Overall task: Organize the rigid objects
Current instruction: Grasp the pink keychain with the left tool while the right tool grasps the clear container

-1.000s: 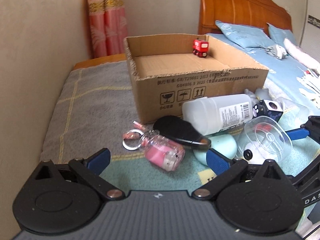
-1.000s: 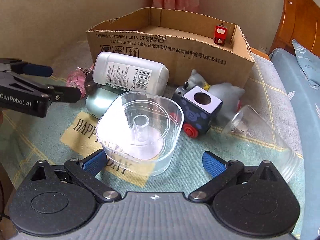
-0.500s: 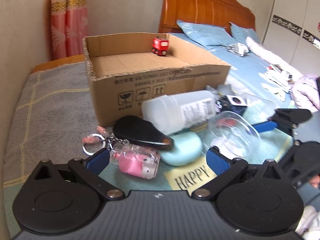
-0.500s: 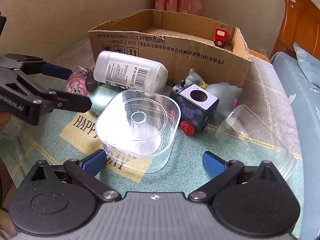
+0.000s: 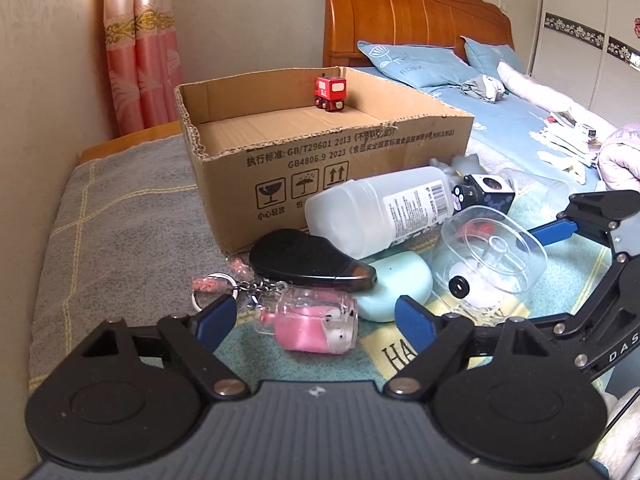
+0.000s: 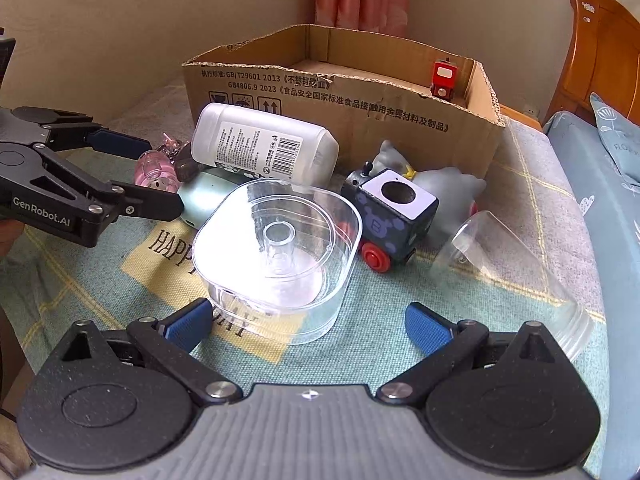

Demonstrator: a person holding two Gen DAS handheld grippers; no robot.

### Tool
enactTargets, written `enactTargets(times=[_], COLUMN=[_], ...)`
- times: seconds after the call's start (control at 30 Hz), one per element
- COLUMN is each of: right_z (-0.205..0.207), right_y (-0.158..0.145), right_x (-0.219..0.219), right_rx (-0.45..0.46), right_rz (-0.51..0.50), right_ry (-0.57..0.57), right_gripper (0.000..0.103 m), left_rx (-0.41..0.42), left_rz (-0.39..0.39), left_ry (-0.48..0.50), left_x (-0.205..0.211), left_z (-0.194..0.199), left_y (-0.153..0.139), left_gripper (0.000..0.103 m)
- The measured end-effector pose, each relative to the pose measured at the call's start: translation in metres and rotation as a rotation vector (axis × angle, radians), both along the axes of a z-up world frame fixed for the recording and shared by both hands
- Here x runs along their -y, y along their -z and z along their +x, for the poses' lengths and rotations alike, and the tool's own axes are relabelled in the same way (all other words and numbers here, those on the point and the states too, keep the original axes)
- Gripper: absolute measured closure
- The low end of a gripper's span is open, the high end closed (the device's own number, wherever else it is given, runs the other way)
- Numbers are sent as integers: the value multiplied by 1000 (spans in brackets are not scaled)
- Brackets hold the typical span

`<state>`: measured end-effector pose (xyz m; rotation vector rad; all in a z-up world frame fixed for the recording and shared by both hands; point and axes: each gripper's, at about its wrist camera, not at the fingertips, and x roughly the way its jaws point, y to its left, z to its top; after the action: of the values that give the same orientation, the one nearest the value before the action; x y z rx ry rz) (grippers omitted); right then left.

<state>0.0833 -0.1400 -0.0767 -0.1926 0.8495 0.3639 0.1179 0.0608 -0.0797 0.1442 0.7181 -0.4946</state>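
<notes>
**A:** Where does everything sit relative to the cardboard box (image 6: 344,92)?

**B:** The clutter lies on the blanket just in front of the box's printed wall. The white bottle (image 6: 264,144) lies on its side against that wall. The clear plastic tub (image 6: 276,248) is in front of the bottle, farther from the box. Only a red toy block (image 5: 330,94) is inside, at the box's far wall.

**A:** And the tongs?

**B:** Both are spread wide and hold nothing. The right gripper (image 6: 308,320) faces the tub, one pad just beside its near rim. The left gripper (image 5: 316,316) hovers over the pink keychain charm (image 5: 316,320), on the tub's left.

**A:** How will the tub handle?

**B:** Light, I'd judge, stiff but thin-walled, and slick. A hard squeeze could flex or crack it. I'd pinch one side wall at the rim, one finger inside, one outside. The charm looks small and hard; its ring (image 5: 204,294) will dangle, so take the body.
</notes>
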Motion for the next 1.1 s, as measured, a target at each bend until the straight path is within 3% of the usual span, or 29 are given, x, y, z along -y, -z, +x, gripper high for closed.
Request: enactTargets(times=[0.37, 0.5, 0.77, 1.1], right_z=[-5, -6, -5, 10], right_y=[0, 0, 1, -5], right_x=[0, 0, -1, -23], right_rx=[13, 12, 8, -45], right_rz=[5, 5, 6, 40], right_ry=[-10, -19, -24, -82], right_gripper=[0, 0, 0, 0], left_rx=[-32, -28, -45, -43], left_rz=[-78, -82, -22, 33], left_ry=[34, -3, -113, -84], left_x=[-10, -14, -18, -17], left_z=[1, -2, -29, -36], left_y=[5, 2, -3, 1], left_gripper=[32, 53, 52, 47])
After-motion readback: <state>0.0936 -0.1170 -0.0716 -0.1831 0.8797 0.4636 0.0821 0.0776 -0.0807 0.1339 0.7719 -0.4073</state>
